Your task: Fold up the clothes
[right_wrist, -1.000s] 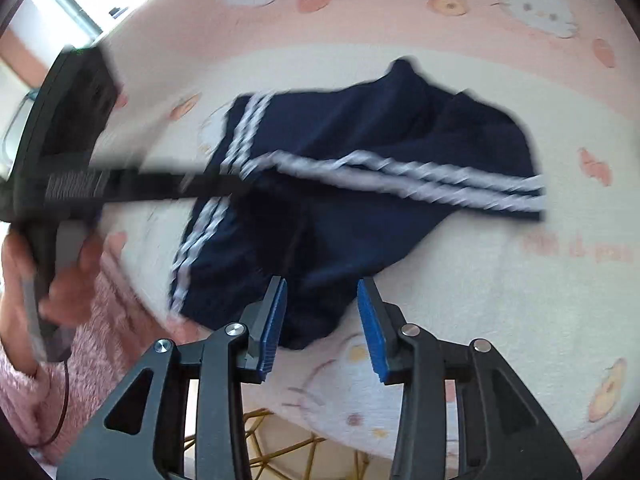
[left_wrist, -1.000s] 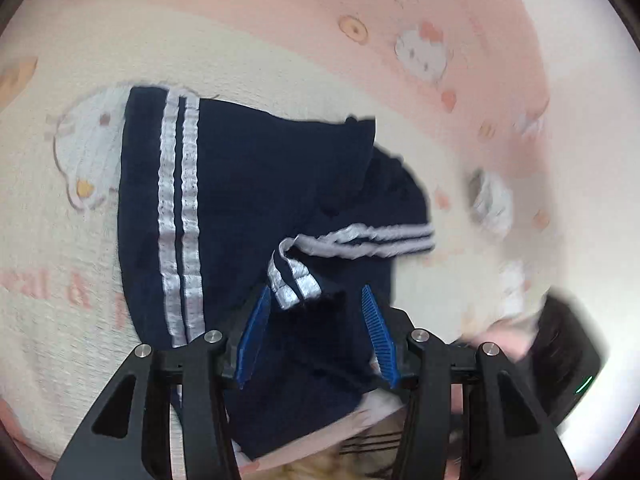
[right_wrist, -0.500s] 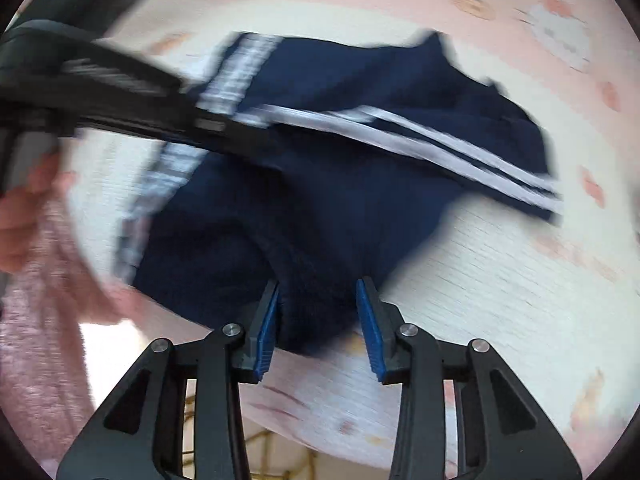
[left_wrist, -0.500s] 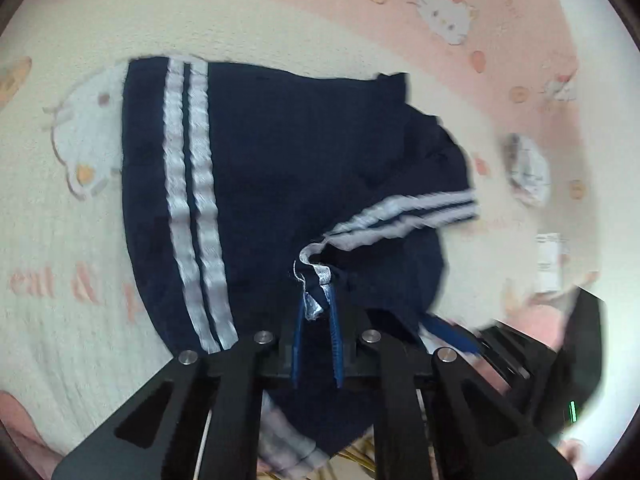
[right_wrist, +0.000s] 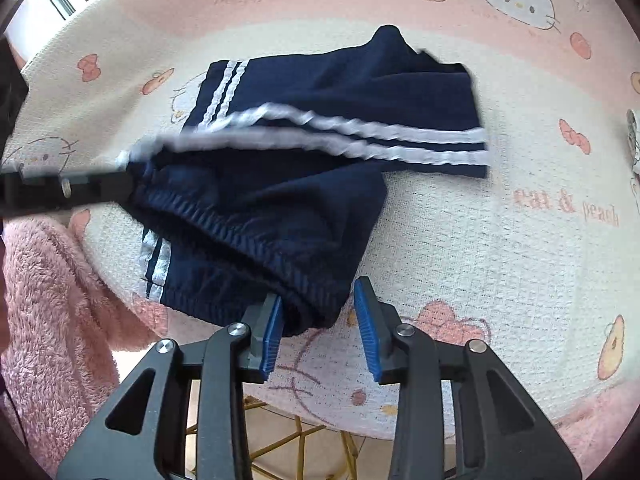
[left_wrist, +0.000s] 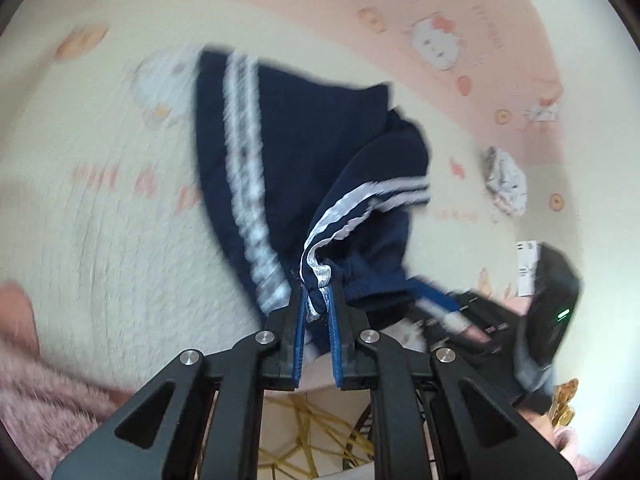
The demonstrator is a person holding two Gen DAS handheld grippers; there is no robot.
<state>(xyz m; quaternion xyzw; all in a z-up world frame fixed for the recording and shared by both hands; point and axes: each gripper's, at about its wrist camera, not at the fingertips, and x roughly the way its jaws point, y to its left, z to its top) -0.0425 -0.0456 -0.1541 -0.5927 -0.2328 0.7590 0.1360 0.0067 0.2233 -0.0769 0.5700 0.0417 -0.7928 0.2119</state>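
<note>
Where the navy shorts [right_wrist: 320,152] lie spread on the Hello Kitty blanket [right_wrist: 500,260], the left gripper [left_wrist: 318,308] has its blue pads pressed nearly together on a white-striped corner of the waistband, lifting that corner clear of the cloth; a fold of fabric bulges between the fingers. Seen from the right wrist, the same gripper appears as a dark, blurred bar entering from the left edge, its tip at the striped hem.

Right gripper [right_wrist: 318,320] — jaws wide apart, holding nothing; the elasticated waistband's lower edge sits just inside the gap, close against the left pad [right_wrist: 272,332], though whether it touches cannot be told; the right pad stands clear over bare blanket.

Shorts: two white stripes run down each side seam; one leg is folded across the other, its striped edge crossing toward the right; the garment lies near the blanket's front edge, partly overhanging it.

Surroundings — a fluffy pink sleeve [right_wrist: 44,312] at lower left; gold wire table legs [right_wrist: 288,444] below the blanket's edge; a small crumpled white item [left_wrist: 506,184] farther off on the blanket.
</note>
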